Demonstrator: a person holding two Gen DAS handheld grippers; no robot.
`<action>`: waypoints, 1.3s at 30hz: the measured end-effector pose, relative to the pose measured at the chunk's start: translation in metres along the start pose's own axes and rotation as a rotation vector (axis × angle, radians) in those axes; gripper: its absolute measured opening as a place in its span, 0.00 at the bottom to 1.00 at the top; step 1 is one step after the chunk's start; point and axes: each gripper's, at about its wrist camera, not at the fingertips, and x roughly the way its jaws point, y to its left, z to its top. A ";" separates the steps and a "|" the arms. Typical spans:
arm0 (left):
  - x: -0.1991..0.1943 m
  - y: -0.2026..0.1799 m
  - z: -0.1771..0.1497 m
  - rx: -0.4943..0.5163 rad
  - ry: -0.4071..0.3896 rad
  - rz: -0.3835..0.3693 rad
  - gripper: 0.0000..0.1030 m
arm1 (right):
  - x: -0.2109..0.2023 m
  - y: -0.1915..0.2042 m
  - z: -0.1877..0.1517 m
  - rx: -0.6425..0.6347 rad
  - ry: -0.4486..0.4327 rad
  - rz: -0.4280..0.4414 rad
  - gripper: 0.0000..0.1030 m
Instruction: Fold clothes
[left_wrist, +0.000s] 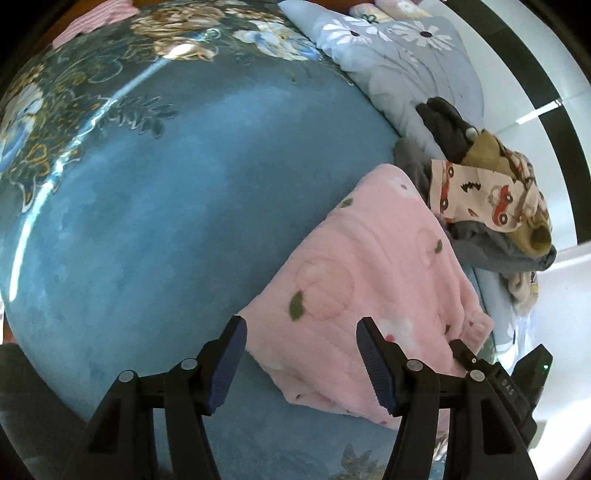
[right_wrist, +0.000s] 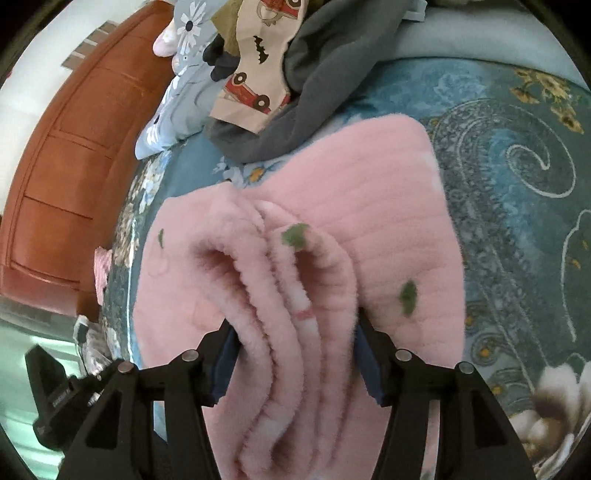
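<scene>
Pink fleece garment with green leaf spots and stitched circles (left_wrist: 373, 280): spread partly flat on the blue floral bedspread (left_wrist: 177, 206), near the heap of unfolded clothes, namely a cream car-print piece (left_wrist: 480, 192) over a grey knit (left_wrist: 495, 251), which sits just beyond the pink garment's far edge.

Right gripper (right_wrist: 295, 354): clamped on a gathered bunch of the pink garment; several thick rolled layers stand between the pads, raised off the bedspread. Motion blur over the fabric in the right wrist view.

Left gripper (left_wrist: 301, 350): jaws wide apart, nothing between them, poised over the near edge of the pink garment. Contact with the cloth not determinable.

Handling, judged: soft, plush, bulky, light; no stiffness, so any lifted part will droop and slump. Ribbed pile looks grippy rather than slippery; not fragile. Thick layers fill a jaw quickly, so a single edge or corner makes the better hold than a bunch. Near corner below the left gripper looks the cleanest purchase.

Stage: not settled. Bunched layers fit either a fold being carried over or a garment being drawn out for laying flat.
</scene>
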 end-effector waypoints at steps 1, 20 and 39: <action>0.006 -0.011 0.004 0.001 -0.006 0.004 0.64 | 0.000 0.002 0.001 0.003 -0.004 0.004 0.45; -0.011 -0.020 0.020 0.008 -0.062 -0.013 0.64 | -0.052 -0.014 0.023 0.050 -0.103 0.026 0.27; 0.070 -0.066 0.091 0.274 0.112 -0.070 0.79 | -0.037 -0.024 0.011 -0.070 -0.103 -0.193 0.54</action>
